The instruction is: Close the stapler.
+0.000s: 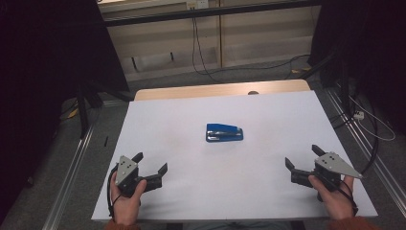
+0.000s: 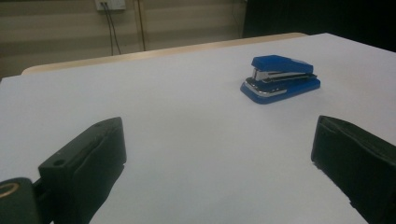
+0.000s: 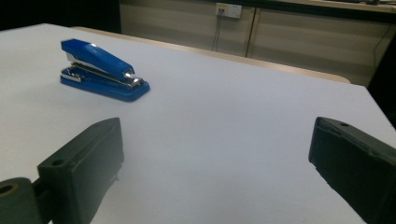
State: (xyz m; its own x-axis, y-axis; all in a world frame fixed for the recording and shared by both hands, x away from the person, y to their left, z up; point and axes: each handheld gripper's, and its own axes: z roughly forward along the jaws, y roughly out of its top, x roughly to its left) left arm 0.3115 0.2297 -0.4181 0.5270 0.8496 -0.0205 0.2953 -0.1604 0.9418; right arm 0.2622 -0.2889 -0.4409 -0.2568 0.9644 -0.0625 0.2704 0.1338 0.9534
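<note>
Stapler [image 1: 224,132] lying on bench [image 1: 191,110], two tools standing by.

Left tool [image 1: 152,162] is resting near the bench's front edge, jaws gaping wide and gripping nothing; the stapler is sitting ahead of it and off to its right, well apart. Right tool [image 1: 302,158] is resting likewise, jaws spread wide and empty; the stapler is lying ahead and to its left, well apart, flat and closed between both tools.
</note>
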